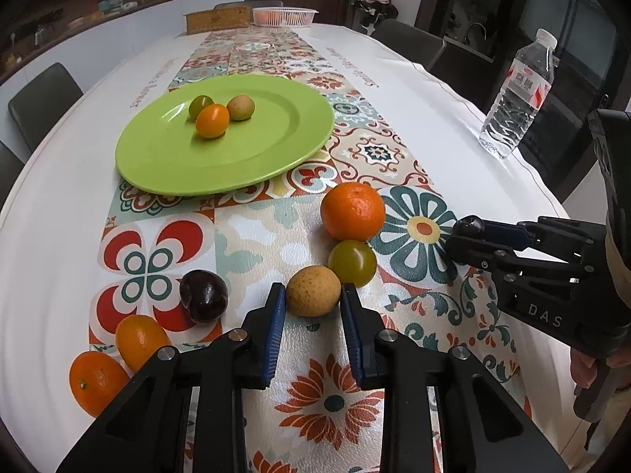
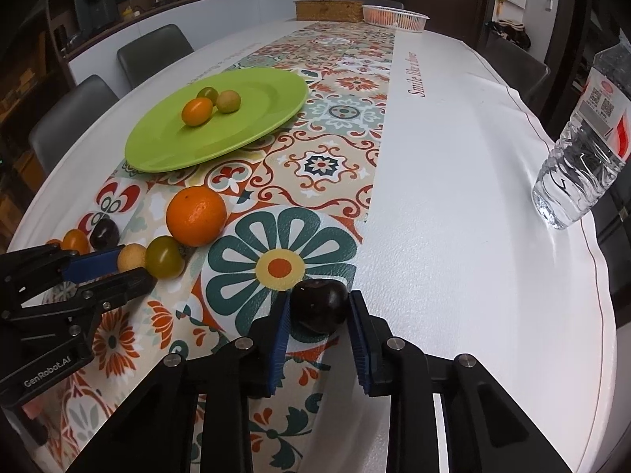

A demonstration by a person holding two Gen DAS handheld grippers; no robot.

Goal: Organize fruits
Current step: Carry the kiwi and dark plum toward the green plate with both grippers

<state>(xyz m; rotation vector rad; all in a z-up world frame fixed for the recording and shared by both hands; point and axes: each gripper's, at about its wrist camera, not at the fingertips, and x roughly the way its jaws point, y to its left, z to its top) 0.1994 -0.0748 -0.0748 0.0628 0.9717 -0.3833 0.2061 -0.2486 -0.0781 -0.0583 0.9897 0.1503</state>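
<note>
A green plate on the patterned runner holds three small fruits: green, orange and tan. In front of it lie a big orange, a green fruit, a dark plum, a small orange fruit and another orange. My left gripper is shut on a tan fruit resting on the table. My right gripper is shut on a dark plum.
A water bottle stands near the right table edge. A white basket and a woven box sit at the far end. Dark chairs surround the table.
</note>
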